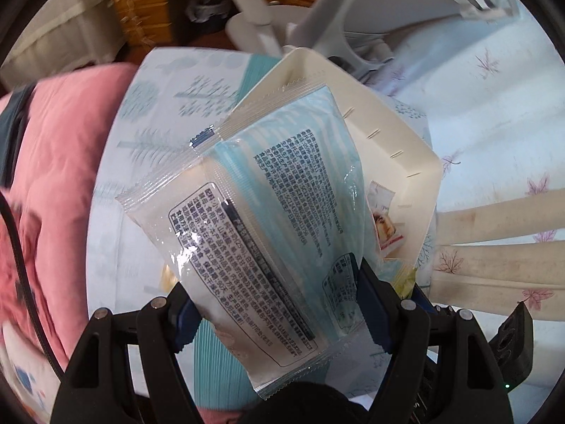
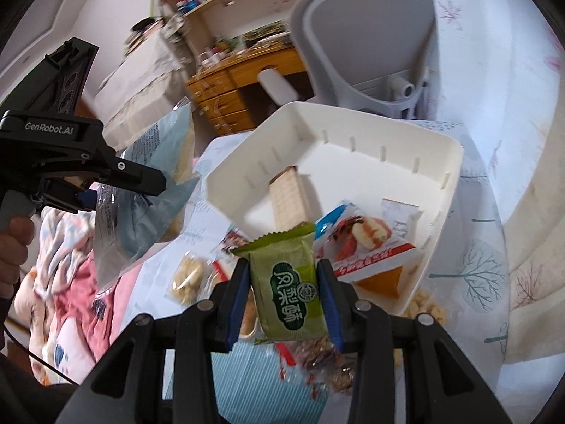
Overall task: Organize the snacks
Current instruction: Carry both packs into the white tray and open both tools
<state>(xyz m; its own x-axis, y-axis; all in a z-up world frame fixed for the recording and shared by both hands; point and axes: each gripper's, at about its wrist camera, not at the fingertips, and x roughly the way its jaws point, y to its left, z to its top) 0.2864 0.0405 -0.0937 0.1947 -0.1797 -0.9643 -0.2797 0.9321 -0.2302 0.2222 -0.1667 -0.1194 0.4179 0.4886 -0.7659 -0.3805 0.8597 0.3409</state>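
My left gripper (image 1: 279,312) is shut on a large light-blue snack packet (image 1: 261,219), back side up with black print, held above the cloth-covered table to the left of the white tray (image 1: 399,137). The same packet (image 2: 152,190) and left gripper (image 2: 106,190) show at the left of the right wrist view. My right gripper (image 2: 284,300) is shut on a small green pastry packet (image 2: 287,282), held at the near edge of the white tray (image 2: 441,190). In the tray lie a wafer bar (image 2: 287,199) and a red-and-white snack packet (image 2: 363,243).
Loose snacks (image 2: 189,277) and dark-red wrapped pieces (image 2: 317,357) lie on the tree-print tablecloth (image 1: 159,113). A grey chair (image 2: 360,46) stands behind the table, a wooden desk (image 2: 233,92) farther back. Pink bedding (image 1: 53,162) is at the left.
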